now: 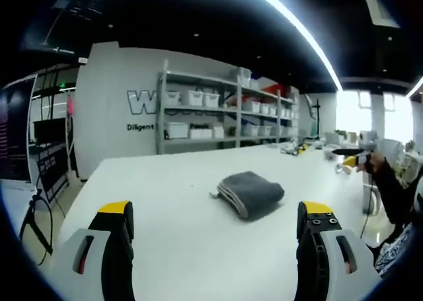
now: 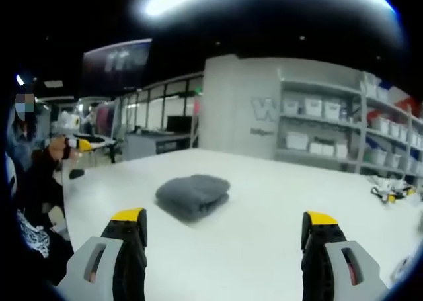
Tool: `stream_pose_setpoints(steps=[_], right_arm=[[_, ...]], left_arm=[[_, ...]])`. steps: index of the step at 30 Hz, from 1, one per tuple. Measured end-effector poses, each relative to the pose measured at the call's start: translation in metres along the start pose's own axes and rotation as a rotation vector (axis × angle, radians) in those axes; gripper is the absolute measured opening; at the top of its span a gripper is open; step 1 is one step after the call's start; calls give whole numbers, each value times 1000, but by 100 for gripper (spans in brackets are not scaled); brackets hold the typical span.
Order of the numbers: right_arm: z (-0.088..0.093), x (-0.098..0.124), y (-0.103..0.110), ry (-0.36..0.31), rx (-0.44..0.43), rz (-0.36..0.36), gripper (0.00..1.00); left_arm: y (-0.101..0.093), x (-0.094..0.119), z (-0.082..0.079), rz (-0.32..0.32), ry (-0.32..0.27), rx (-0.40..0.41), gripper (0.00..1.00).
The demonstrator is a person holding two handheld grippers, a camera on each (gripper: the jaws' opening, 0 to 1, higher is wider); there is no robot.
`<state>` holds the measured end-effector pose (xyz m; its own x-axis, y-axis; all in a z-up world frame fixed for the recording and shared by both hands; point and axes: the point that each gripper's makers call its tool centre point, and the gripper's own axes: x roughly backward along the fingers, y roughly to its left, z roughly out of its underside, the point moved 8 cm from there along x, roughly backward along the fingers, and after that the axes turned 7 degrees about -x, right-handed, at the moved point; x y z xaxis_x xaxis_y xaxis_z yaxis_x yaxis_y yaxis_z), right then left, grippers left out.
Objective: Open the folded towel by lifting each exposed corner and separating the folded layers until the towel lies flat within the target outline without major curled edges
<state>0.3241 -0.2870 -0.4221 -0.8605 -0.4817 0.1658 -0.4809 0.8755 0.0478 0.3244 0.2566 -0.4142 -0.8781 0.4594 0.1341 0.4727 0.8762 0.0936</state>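
Towel (image 1: 252,192) first: it sits folded on the white worktop (image 1: 172,235), a grey bundle with its stacked layer edges turned toward your left gripper (image 1: 215,212), and nothing is touching it. Nearest you in the left gripper view, your left gripper's jaws rise from the bottom edge, yellow-tipped, spread wide and holding nothing, with bare worktop between them and the towel a little beyond, slightly toward the right jaw. In the right gripper view your right gripper (image 2: 225,221) shows the same state: jaws set wide apart, empty, hovering above the worktop (image 2: 264,235), with the towel (image 2: 193,196) ahead of them and nearer the left jaw, looking rounded and soft on its near side. Past the towel in the left gripper view, at the right edge, a person's hand (image 1: 374,163) holds another yellow-tipped tool over the far side of the worktop; in the right gripper view a person (image 2: 33,182) stands at the left edge with a similar tool in hand. Small items (image 2: 390,190) lie on the worktop at its far right. Farthest off, grey shelving (image 1: 225,112) with white bins lines the wall, beside large lettering, and long ceiling lights (image 1: 291,23) run overhead.
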Motion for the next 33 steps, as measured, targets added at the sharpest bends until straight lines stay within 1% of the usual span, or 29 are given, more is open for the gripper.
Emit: stream_pose_setpoints(steps=[12,20,24,33], right_arm=[[-7,-2,-2,34,25,-13,99],[-13,-5,0,51,48,-22,99],[-17,-5,1,45,51,-25,98],[-25,-9,-4,60,46,-40,98]], left_arm=[[4,-4,-9,17,17,4,100],[2,-10,-12,35,52,-16,100],[1,-11,-13,44,61,-15,100],[4,-16,-23,46,69,1,100]])
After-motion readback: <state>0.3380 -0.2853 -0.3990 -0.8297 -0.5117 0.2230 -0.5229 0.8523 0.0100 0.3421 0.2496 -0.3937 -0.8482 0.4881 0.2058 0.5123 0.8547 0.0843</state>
